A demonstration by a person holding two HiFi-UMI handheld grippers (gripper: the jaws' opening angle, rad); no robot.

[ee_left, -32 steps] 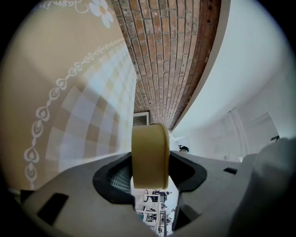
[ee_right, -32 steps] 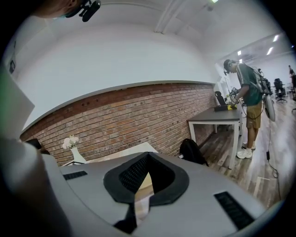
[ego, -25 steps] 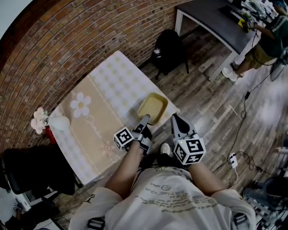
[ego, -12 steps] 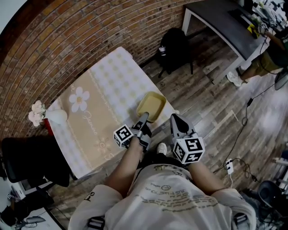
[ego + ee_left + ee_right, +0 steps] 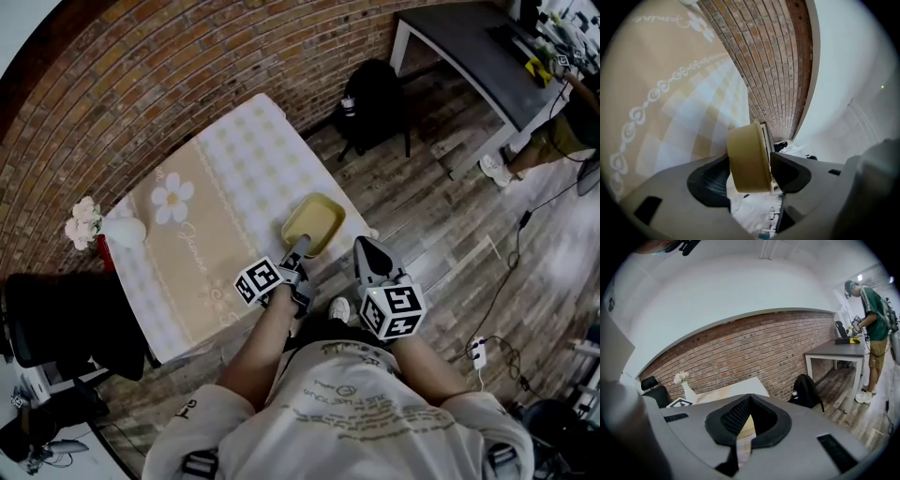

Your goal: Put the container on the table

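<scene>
A shallow yellow container (image 5: 315, 223) rests on the near right corner of the table (image 5: 216, 206), which has a beige and checked cloth. My left gripper (image 5: 298, 248) reaches to its near rim. In the left gripper view the container's wall (image 5: 747, 159) stands between the two pads, and my left gripper (image 5: 750, 174) is around it. Its jaws have just been opening, and a thin slit shows beside the left pad. My right gripper (image 5: 364, 248) hangs off the table's edge to the right of the container, shut and empty. Its jaws (image 5: 749, 397) meet at the tips.
A white vase with flowers (image 5: 120, 232) stands at the table's far left edge. A black backpack (image 5: 375, 94) leans by the brick wall. A dark desk (image 5: 478, 47) and a person (image 5: 562, 122) are at the far right. A black chair (image 5: 56, 319) is left of the table.
The container stays at the same table corner. My left gripper has rolled a little at its rim. The right gripper has barely moved.
</scene>
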